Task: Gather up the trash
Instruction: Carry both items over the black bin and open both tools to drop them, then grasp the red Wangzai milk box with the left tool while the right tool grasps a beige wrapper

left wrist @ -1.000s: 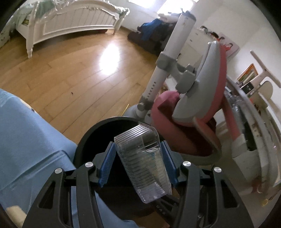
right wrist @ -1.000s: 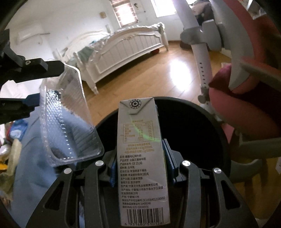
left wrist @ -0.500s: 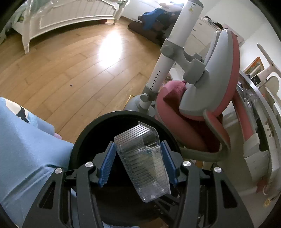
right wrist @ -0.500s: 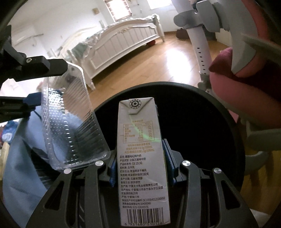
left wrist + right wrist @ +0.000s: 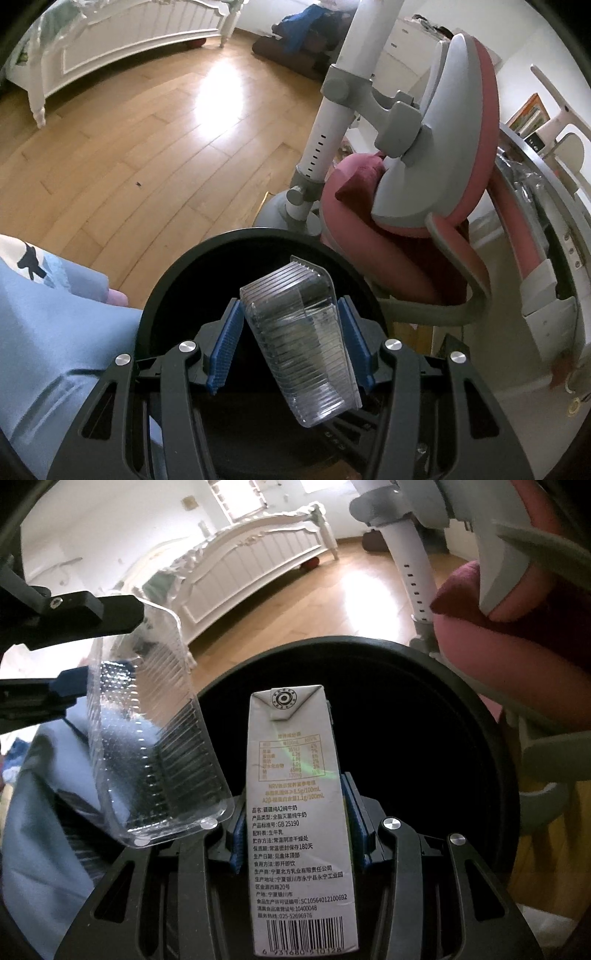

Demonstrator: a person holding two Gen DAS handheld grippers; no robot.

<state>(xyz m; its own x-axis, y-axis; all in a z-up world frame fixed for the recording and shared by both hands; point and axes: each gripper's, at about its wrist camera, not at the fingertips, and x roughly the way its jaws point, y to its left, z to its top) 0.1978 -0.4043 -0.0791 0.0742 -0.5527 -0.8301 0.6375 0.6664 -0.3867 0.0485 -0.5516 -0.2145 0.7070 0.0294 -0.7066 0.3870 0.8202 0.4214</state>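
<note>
left gripper has its fingers clamped on a clear plastic container, right gripper is pinching a milk carton, both hanging right over the open black trash bin by the pink chair

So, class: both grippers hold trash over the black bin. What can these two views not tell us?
- Black bin contents: interior all dark, both views.
- Milk carton base: cut by right view's bottom edge.
- Clear plastic container: left view can't show whether it's empty.
</note>
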